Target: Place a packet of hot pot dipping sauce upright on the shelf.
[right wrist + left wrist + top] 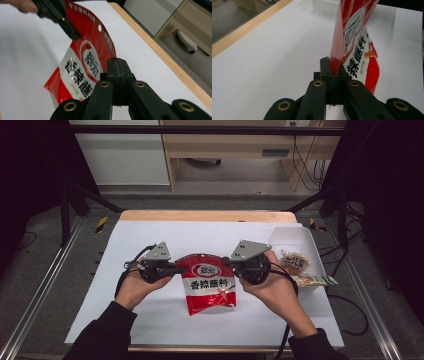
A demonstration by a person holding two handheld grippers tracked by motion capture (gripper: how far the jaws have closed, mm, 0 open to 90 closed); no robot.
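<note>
A red snack bag (209, 285) with a white label and Chinese print hangs between both grippers over the white sheet (150, 240). My left gripper (177, 268) is shut on its upper left corner. In the left gripper view the jaws (334, 71) pinch the bag (352, 37) by its thin edge. My right gripper (231, 265) is shut on the upper right corner. In the right gripper view the closed jaws (116, 62) clamp the rim of the bag (82, 70), and the left gripper (71, 32) holds the far corner.
A white tray (300, 237) stands at the right edge of the sheet and holds a round snack packet (294, 262). A long packet (314, 280) lies across the tray's near rim. The wooden table edge (205, 215) runs along the back, and metal rails (40, 295) flank the table.
</note>
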